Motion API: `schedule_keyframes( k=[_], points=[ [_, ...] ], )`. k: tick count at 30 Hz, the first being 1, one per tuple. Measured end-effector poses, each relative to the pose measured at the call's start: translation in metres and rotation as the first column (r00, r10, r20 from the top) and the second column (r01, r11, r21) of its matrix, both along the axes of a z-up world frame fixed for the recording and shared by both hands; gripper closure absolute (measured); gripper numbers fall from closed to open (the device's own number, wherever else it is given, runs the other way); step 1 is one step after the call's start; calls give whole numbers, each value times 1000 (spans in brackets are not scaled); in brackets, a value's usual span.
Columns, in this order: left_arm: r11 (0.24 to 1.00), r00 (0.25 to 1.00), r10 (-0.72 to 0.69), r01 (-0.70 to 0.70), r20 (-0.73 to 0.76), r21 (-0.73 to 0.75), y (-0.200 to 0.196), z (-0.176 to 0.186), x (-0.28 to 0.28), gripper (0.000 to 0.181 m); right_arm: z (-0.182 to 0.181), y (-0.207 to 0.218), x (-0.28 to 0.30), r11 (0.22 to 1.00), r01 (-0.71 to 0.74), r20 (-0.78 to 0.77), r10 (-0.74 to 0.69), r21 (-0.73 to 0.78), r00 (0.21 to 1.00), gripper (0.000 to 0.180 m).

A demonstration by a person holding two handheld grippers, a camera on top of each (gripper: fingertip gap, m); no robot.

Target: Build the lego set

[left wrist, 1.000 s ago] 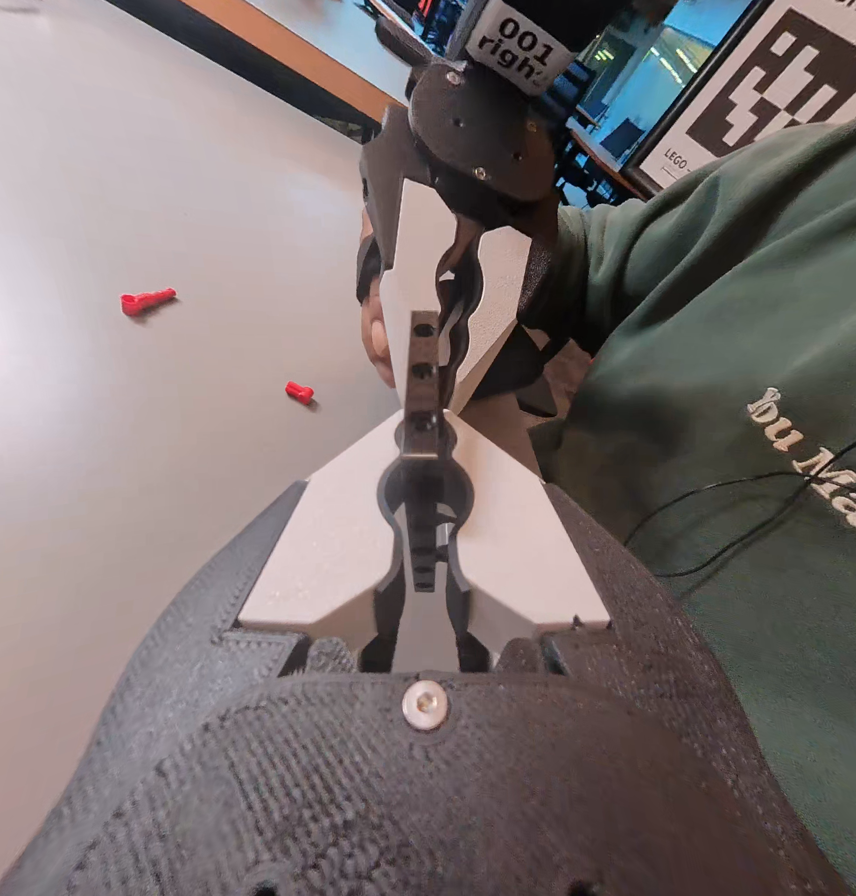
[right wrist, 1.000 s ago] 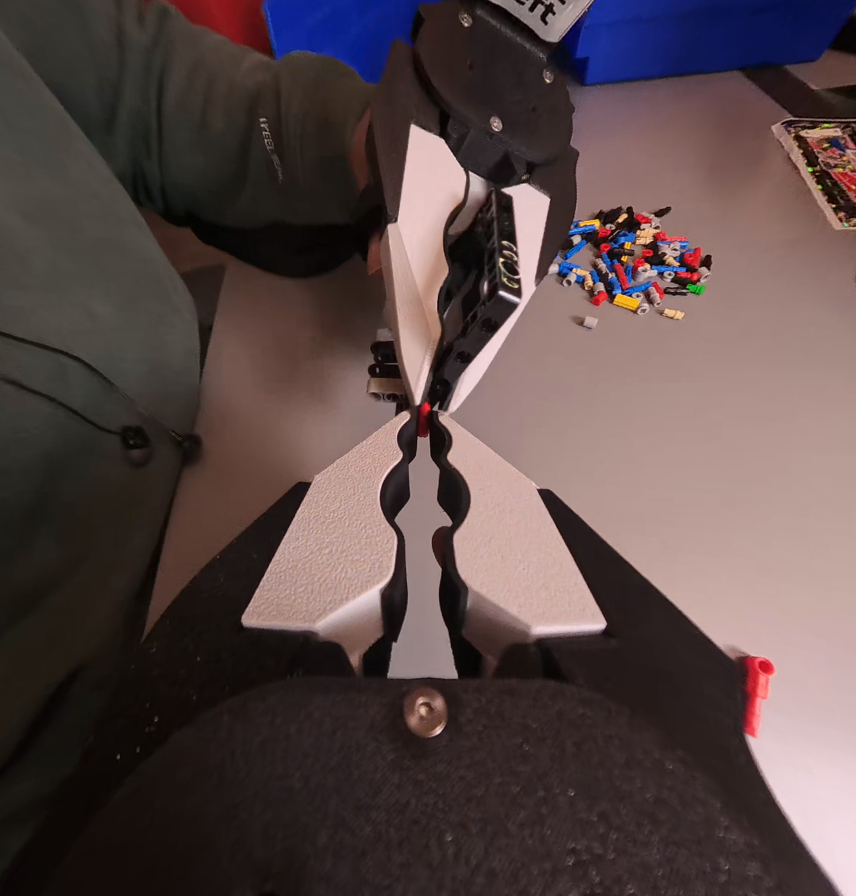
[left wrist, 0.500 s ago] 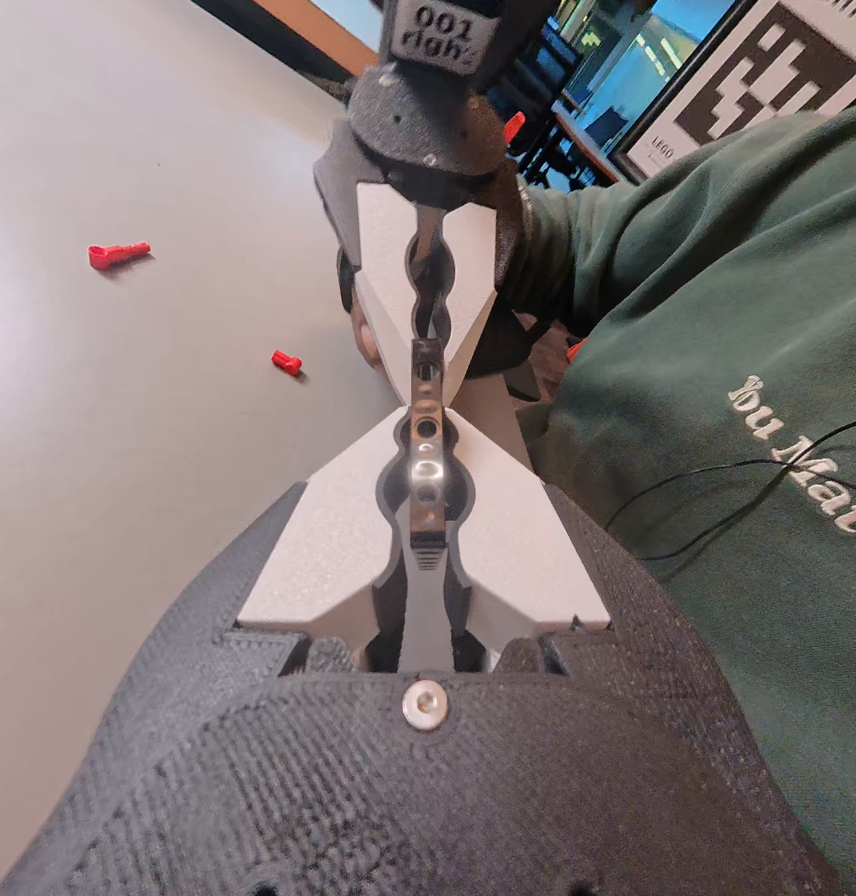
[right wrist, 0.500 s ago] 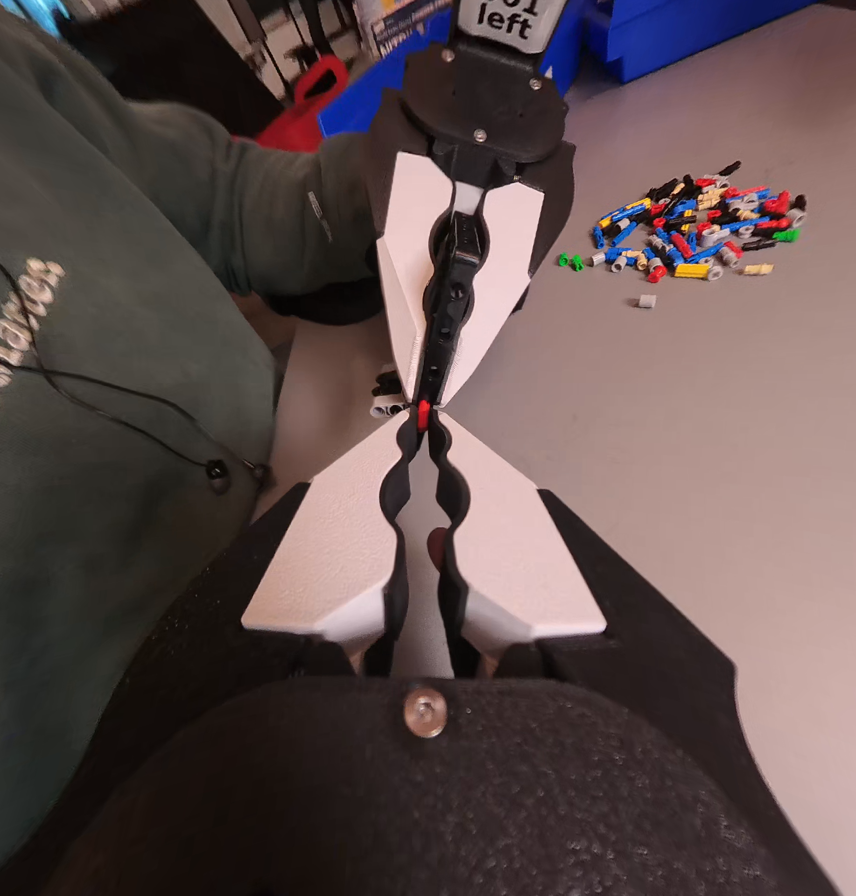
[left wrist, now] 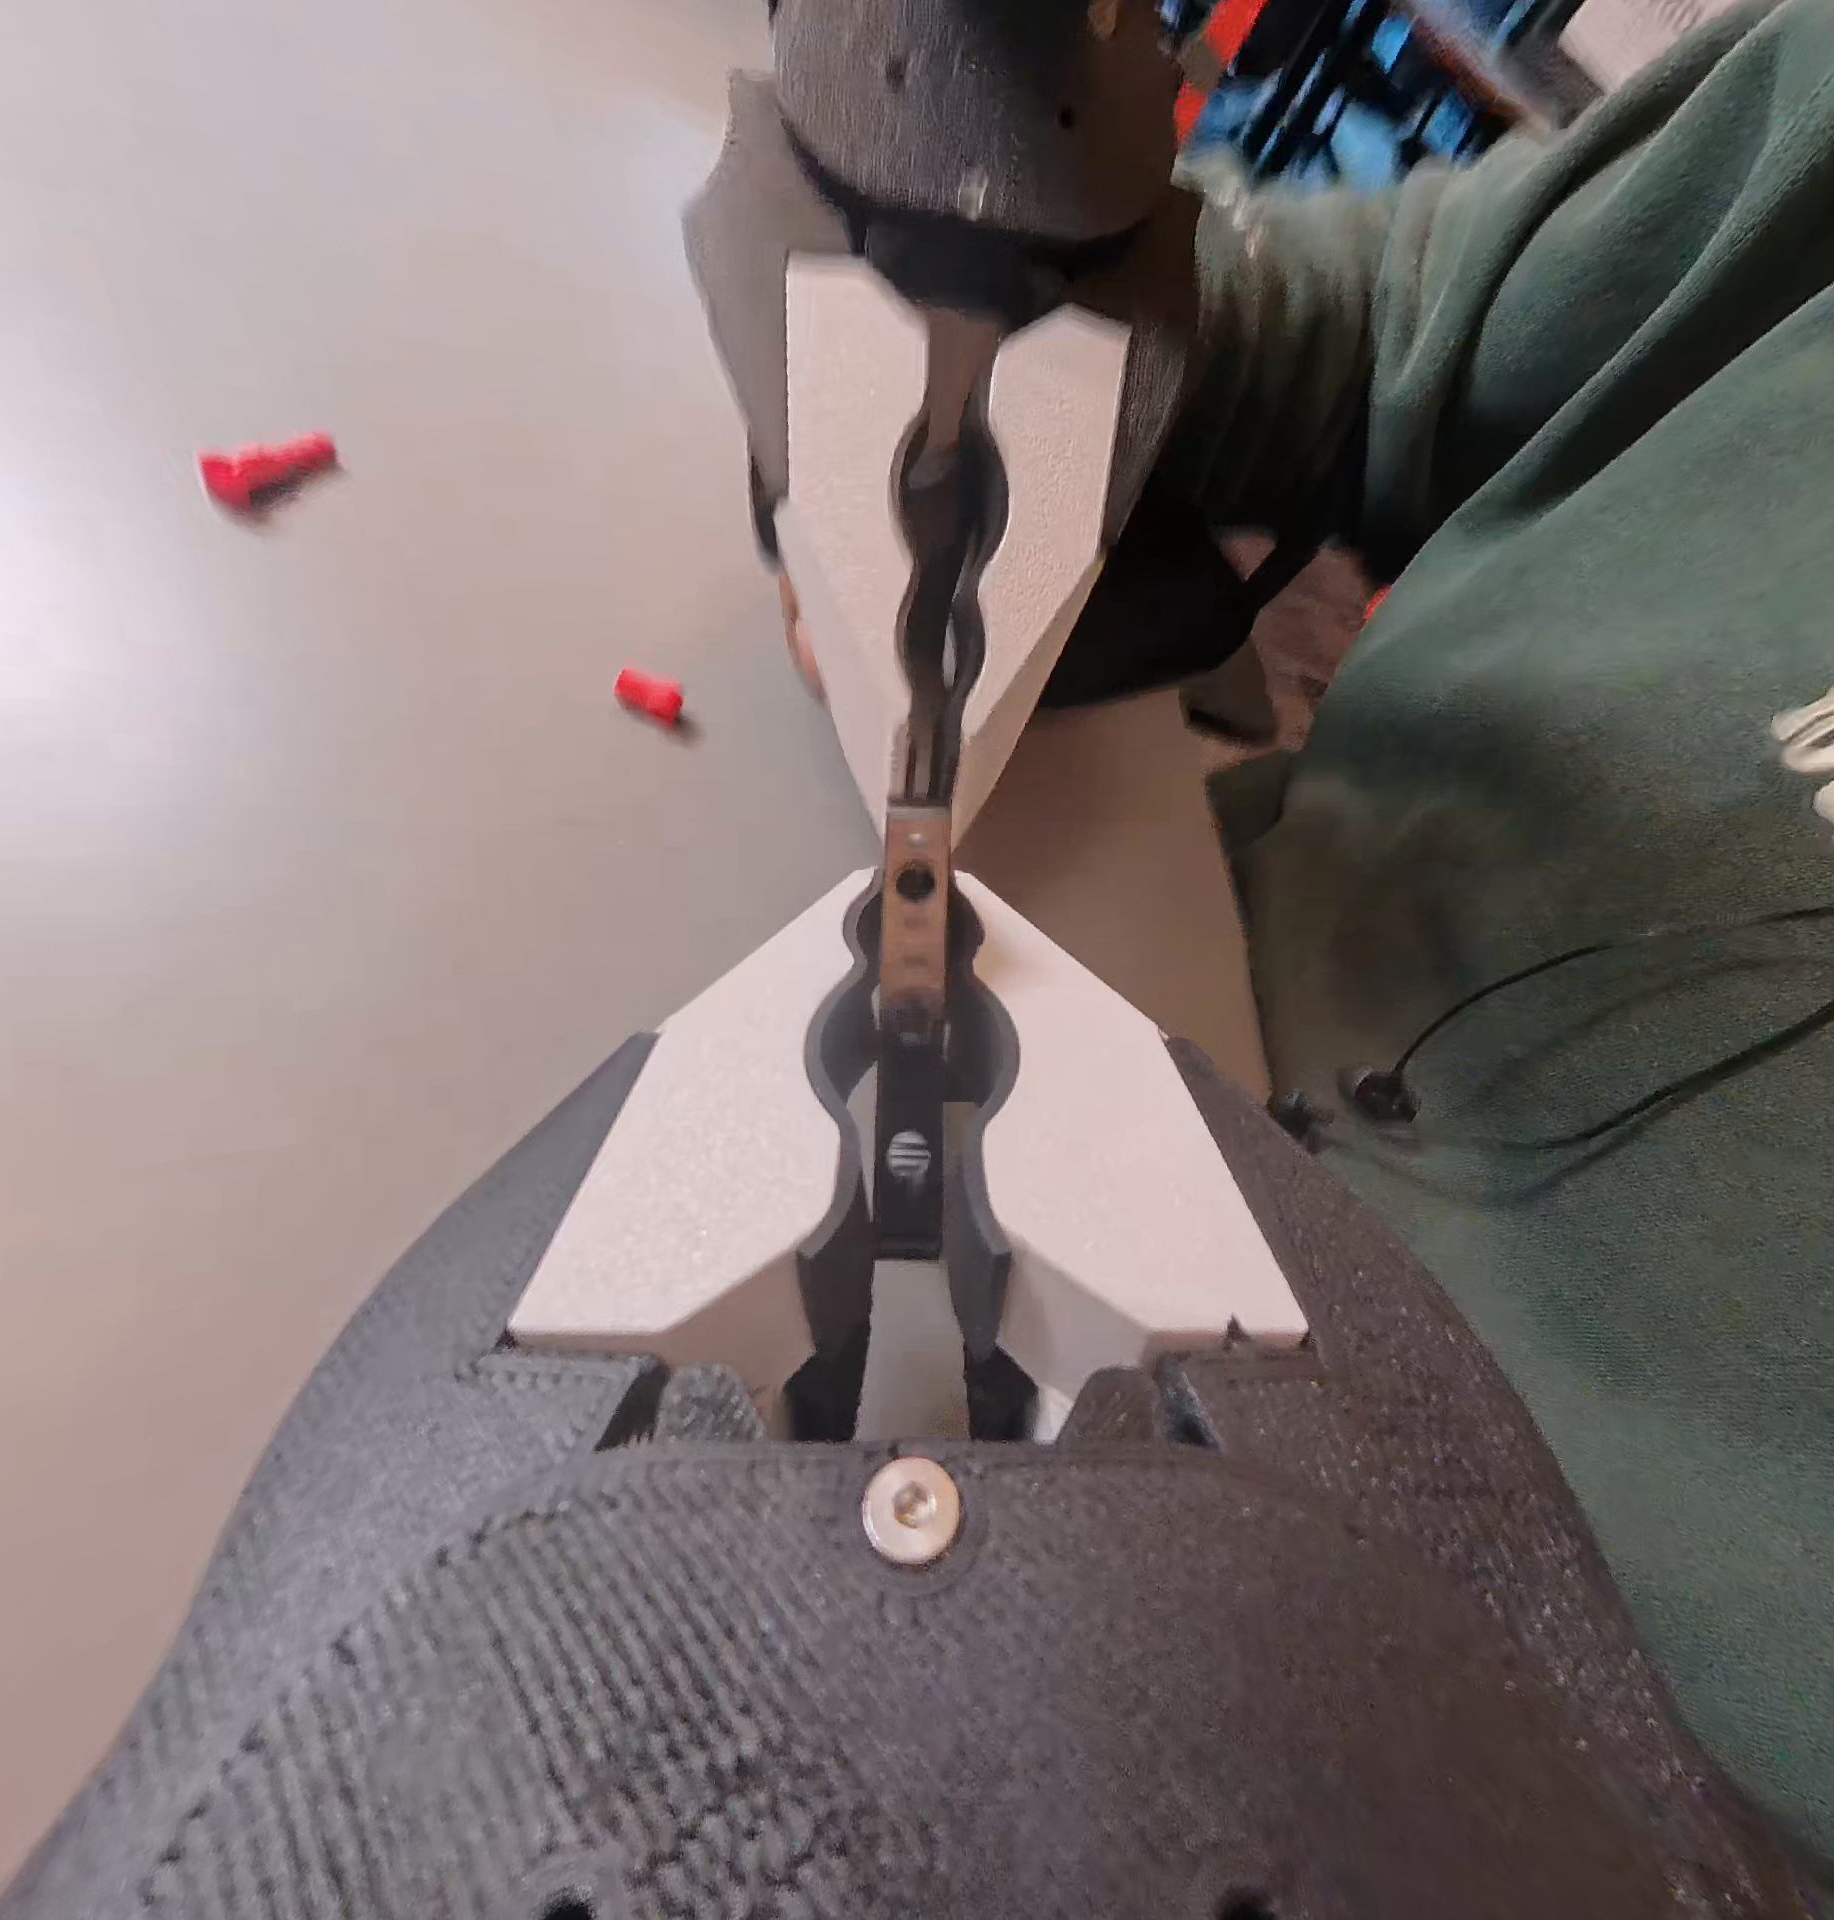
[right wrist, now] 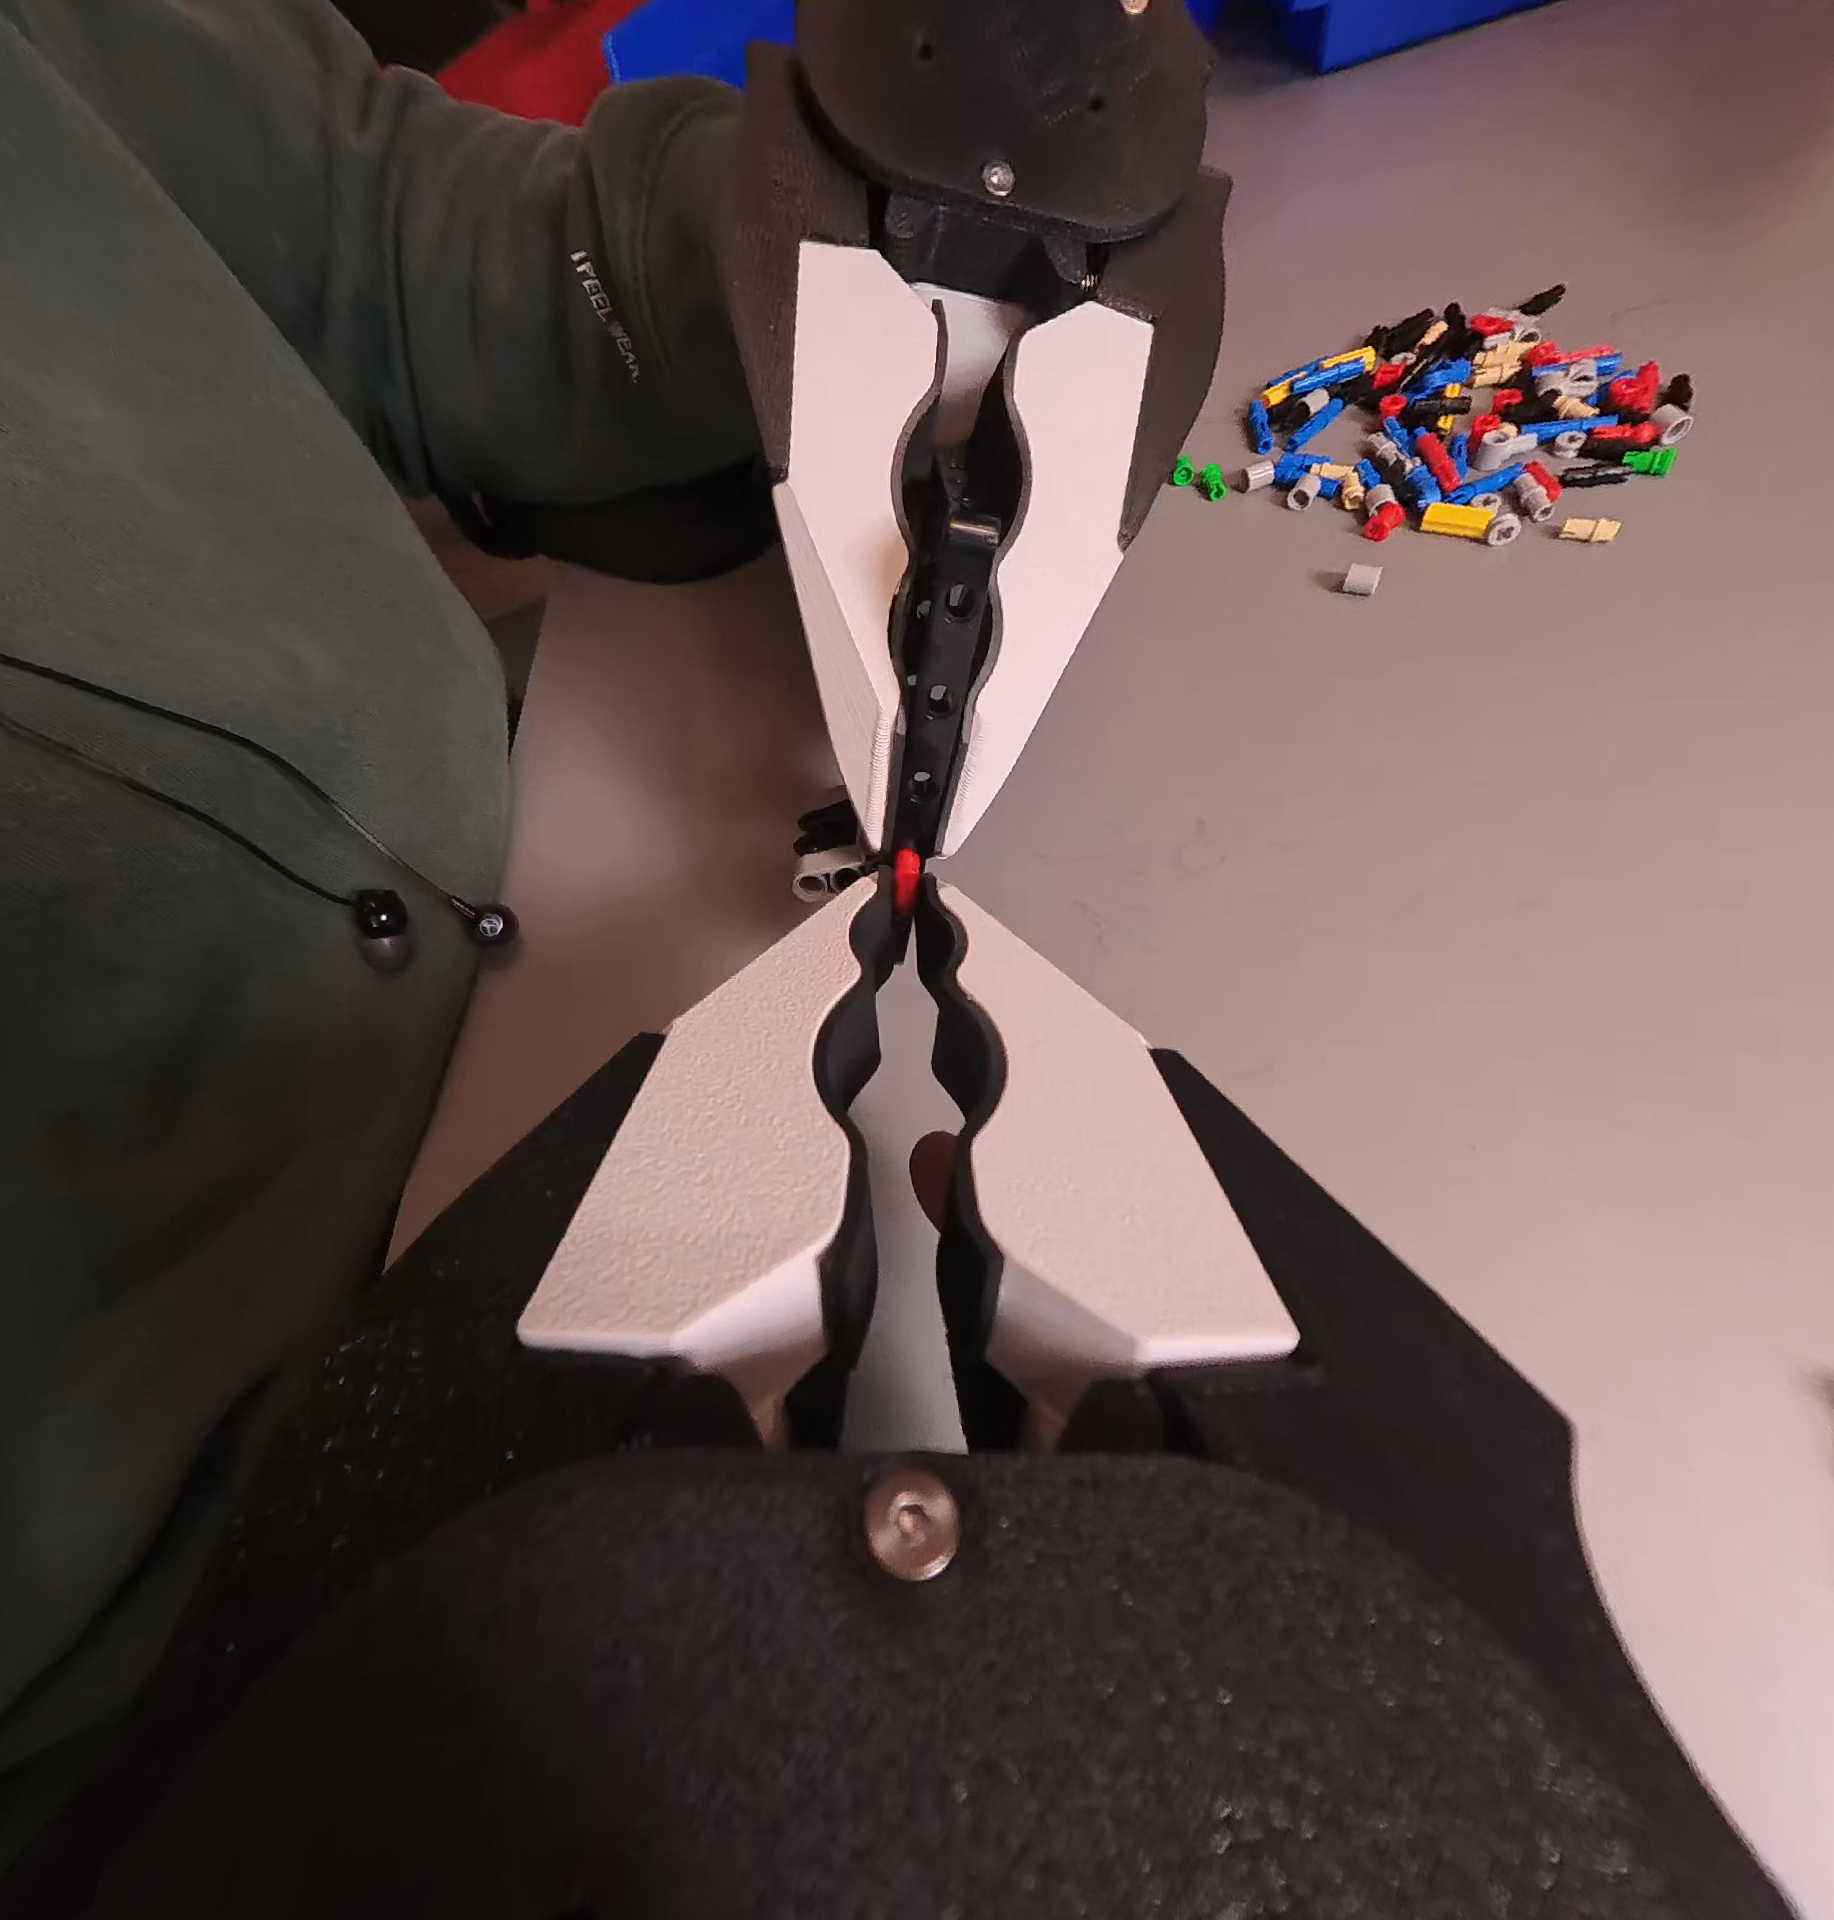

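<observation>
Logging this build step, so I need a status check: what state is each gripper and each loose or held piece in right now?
Left gripper: shut on the black holed plastic beam.
Black holed plastic beam: clamped, tip pointing at the red pin.
Right gripper: shut on the small red plastic pin.
Small red plastic pin: held, meeting the beam's tip.
Pile of mixed coloured pieces: loose on the grey table.

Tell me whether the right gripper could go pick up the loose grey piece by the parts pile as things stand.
Probably not yet: the right gripper is shut on a red pin held at the black beam. The path over the table to the grey piece looks free.
</observation>
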State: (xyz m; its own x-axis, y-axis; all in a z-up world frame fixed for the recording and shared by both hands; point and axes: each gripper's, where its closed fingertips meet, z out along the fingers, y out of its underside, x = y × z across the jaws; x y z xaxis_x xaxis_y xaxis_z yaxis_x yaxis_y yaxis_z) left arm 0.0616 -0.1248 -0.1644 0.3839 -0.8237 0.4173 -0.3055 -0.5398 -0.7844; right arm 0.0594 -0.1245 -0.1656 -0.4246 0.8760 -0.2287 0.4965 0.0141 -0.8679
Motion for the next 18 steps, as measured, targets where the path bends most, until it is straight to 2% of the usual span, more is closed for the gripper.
schedule_keyframes(
  k=[1, 2, 3, 4, 5, 7, 8, 10, 15, 18],
  points=[
    [1000, 997, 17, -17, -73, 3, 2, -11, -10, 174, -4, 6, 6, 1000, -1, 20, 0, 25, 1000, 178],
    [998, 991, 65, -66, -113, -2, 6, -20, -27, 175, 4, 20, 11, 999, 49, -13, -49, -11, 999, 178],
    [994, 994, 103, -104, -48, -17, 9, -12, -33, 174, 8, 27, 14, 996, 78, -31, -80, -47, 996, 179],
    [997, 997, 79, -79, -9, 17, 7, 3, -24, 174, -9, 16, 12, 998, 42, 19, -43, 49, 999, 178],
    [997, 999, 18, -16, -28, 81, 5, 17, -7, 173, -13, 2, 4, 995, -5, 18, 4, 98, 1000, 177],
    [994, 999, 4, 1, -46, 109, 10, 27, 1, 173, -1, 12, -2, 998, 12, -11, -12, 62, 1000, 177],
    [995, 999, 31, -27, -43, 91, 14, 23, -8, 174, 6, 19, 1, 999, 30, -34, -29, 33, 999, 178],
    [997, 998, 66, -66, -3, 48, 16, 17, -18, 174, 7, 24, 5, 997, 45, -44, -42, 65, 998, 178],
    [999, 992, 44, -42, 122, -13, 12, 16, -21, 174, 16, 21, 1, 995, 71, -101, -64, 64, 993, 177],
    [989, 985, 57, -34, 164, -144, 12, 5, -19, 174, 9, 19, -3, 994, 81, -72, -76, 72, 995, 177]
  ],
)
